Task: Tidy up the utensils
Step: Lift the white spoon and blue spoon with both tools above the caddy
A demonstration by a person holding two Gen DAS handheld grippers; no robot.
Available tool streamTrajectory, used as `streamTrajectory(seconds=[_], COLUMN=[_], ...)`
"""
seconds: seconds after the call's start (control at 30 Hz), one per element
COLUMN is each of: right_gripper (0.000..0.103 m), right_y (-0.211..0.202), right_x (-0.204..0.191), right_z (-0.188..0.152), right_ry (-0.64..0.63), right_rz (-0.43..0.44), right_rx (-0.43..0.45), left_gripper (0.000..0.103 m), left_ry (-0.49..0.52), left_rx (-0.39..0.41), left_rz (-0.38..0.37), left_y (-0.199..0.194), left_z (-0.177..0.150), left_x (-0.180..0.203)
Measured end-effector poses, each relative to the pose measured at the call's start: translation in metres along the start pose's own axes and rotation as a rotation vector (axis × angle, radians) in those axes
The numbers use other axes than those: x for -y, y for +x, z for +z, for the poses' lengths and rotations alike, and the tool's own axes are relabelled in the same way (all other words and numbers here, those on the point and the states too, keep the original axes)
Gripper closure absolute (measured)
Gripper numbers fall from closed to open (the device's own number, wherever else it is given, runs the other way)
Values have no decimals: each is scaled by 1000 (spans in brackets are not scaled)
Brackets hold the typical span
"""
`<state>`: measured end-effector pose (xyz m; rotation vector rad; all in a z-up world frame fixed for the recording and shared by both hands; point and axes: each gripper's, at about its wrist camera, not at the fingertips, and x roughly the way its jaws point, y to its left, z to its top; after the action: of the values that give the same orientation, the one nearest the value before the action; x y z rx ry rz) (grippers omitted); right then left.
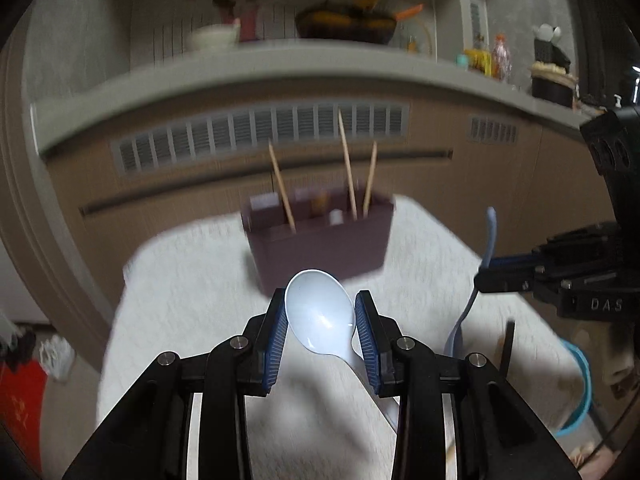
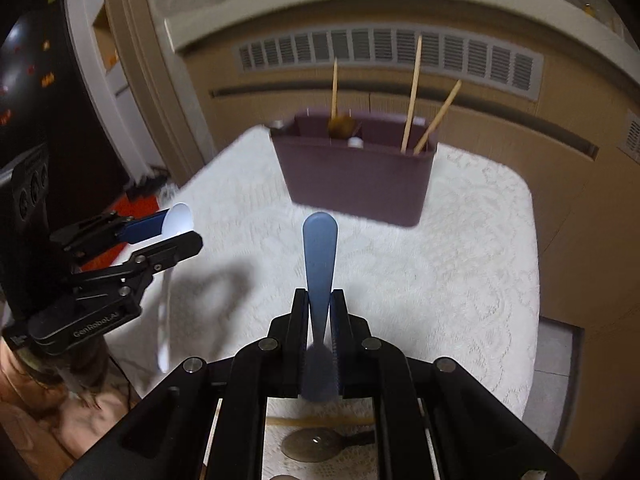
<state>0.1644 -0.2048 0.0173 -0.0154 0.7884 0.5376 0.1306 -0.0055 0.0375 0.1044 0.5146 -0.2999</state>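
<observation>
- White plastic, by the look of it, makes up the soup spoon (image 1: 320,312) held in the left claw (image 1: 322,320); it is judged light, stiff and rather slick, so a grip across the bowl could slip – the neck or handle would be the surer place.
- Its bowl is held between the blue pads (image 1: 280,336), facing up, with the handle trailing back beneath the claw.
- Blue-grey and slender, a second spoon (image 2: 320,256) is clamped by its handle in the right claw (image 2: 320,312), whose jaws are nearly closed on it; it is judged thin and slightly flexible.
- Both are held above the middle of the cloth-covered desk (image 2: 460,280).
- At the far edge of the desk stands a maroon holder (image 2: 356,176), with wooden chopsticks (image 2: 412,96) upright in its compartments.
</observation>
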Motion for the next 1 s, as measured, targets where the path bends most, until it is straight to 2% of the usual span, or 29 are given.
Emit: streamTrajectory(seconds=[0.1,0.17,0.3,0.47,0.6,0.73,0.8,0.9,0.93,1.0], right_gripper=[93,93,93,93,93,93,93,93,93,93], right_y=[-29,-46,-79,-79,-50,1,23,61,75,95], right_x=[-3,-3,-5,-5,7,32,39,45,47,52], right_z=[30,58,118,170,188,187,180,168,163,154], right_ry=[3,-2,-42,-94,-104,-69,-59,-62,-61,-47], right_rz=[-10,-26,-102,-192,-237,-235,-241,-263,-252,-235], right_rx=[122,200,360,453,455,390,365,304,271,223], left_gripper=[68,68,68,67,67,67,67,67,65,52], left_ry=[47,96,160,207,254,251,234,195,182,160], left_rx=[140,266,450,548,509,428,382,266,223,147], left_rz=[45,97,178,191,204,177,159,140,121,84], left_y=[-17,-28,-28,9,60,112,134,169,179,195], left_z=[46,83,144,171,166,140,123,100,96,87], left_x=[-4,-5,-12,-24,-27,-36,-41,-50,-51,-53])
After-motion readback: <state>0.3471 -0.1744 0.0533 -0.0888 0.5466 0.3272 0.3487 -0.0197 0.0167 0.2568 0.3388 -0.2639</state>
